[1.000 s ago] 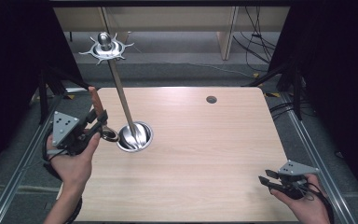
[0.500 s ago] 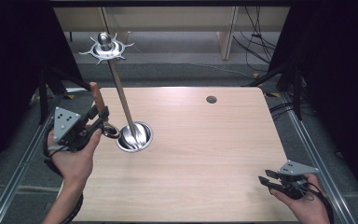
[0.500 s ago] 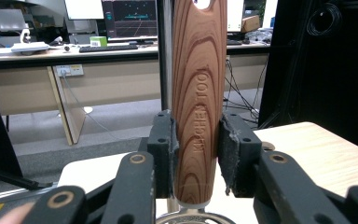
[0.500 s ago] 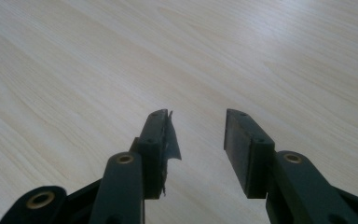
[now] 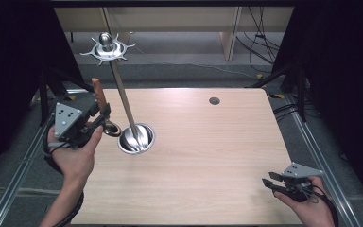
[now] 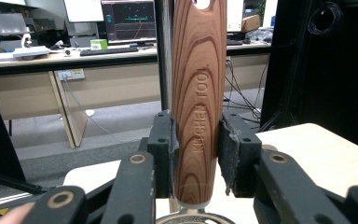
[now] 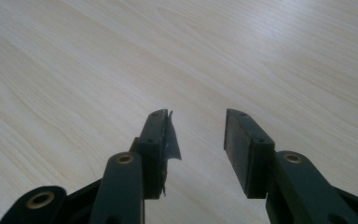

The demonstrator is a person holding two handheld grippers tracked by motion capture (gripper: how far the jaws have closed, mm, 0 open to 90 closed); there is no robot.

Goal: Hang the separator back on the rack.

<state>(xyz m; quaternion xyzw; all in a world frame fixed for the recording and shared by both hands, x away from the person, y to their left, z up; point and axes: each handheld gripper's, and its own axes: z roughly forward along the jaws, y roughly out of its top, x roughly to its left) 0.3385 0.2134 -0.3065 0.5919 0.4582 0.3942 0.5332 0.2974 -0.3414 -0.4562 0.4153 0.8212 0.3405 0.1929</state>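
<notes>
Left tongs (image 6: 196, 149) clamp the upright wooden handle (image 6: 199, 93) between their pads; right tongs (image 7: 198, 135) gape empty over the worktop (image 5: 208, 161).

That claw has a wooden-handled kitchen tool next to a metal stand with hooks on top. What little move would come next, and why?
Probably lift it toward the hook ring. The left claw is clamped on the wooden handle, which has a hanging hole at its top end, and the tool sits low beside the stand's base, well below the hooks. The right claw is open and idle.
</notes>
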